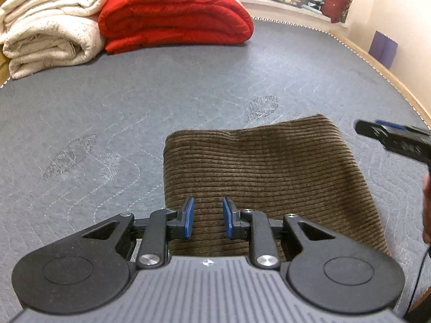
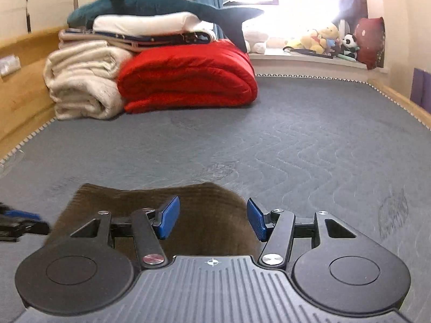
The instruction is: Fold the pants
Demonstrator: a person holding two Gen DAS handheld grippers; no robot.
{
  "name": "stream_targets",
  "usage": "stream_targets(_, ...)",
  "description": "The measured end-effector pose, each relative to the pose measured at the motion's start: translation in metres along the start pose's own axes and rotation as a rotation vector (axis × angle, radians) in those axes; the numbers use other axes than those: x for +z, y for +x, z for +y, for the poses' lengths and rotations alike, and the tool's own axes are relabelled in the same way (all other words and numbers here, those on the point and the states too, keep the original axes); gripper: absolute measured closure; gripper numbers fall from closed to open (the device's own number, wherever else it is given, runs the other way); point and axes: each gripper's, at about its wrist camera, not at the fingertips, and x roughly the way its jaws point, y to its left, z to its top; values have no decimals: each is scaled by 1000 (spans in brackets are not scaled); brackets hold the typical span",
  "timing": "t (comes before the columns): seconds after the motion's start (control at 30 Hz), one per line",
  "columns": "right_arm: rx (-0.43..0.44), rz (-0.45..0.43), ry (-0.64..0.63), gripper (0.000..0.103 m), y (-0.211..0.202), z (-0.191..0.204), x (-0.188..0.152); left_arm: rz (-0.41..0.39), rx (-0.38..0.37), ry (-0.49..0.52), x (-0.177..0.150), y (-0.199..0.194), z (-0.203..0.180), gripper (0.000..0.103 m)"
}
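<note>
Pants [image 1: 258,177] folded into brown block on mattress [image 1: 134,102], right under my tools. My left gripper [image 1: 207,218] spread narrow, pinching nothing. My right gripper [image 2: 212,219] spread wide, empty. Risk: careless grab snags top layer, fold springs loose.
</note>
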Motion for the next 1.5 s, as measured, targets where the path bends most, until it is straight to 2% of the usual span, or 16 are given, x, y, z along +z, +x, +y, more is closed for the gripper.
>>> stream_targets(0.2,-14,51,-25,47,47,-3,9,9,-11,-23,6,10,-2,78)
stream_targets(0.3,-50,148,-76,53,80,-3,3,26,-7,-45,9,16,1,78)
stream_targets(0.4,-63,195,-74,53,103,-6,-2,79,30,-32,8,28,3,78)
stream_targets(0.47,-70,207,-79,53,112,-5,-1,136,46,-44,4,40,7,78)
stream_targets(0.7,-65,207,-54,53,113,-4,-4,175,7,-104,3,57,22,77)
stream_targets(0.77,-52,184,-18,53,99,-8,-1,172,4,-94,0,57,22,77)
stream_targets(0.9,-82,124,39,51,44,-12,10,163,-14,-109,-1,53,27,76)
stream_targets(0.93,-81,99,42,51,27,-10,13,159,-13,-116,-1,52,27,72)
stream_targets(1.07,-39,6,10,41,-51,9,17,103,62,-70,0,26,14,68)
stream_targets(1.17,-6,-50,-9,30,-100,22,7,6,34,-14,-3,-12,-2,58)
stream_targets(1.27,-5,-83,13,24,-142,35,-14,-85,36,37,-8,-52,-17,41)
stream_targets(1.33,-27,-98,30,18,-162,40,-33,-173,51,58,-12,-83,-28,23)
stream_targets(1.4,-56,-89,46,14,-174,41,-50,-282,63,88,-25,-119,-41,19)
stream_targets(1.5,-58,-64,75,14,-187,44,-62,-328,52,84,-52,-155,-52,15)
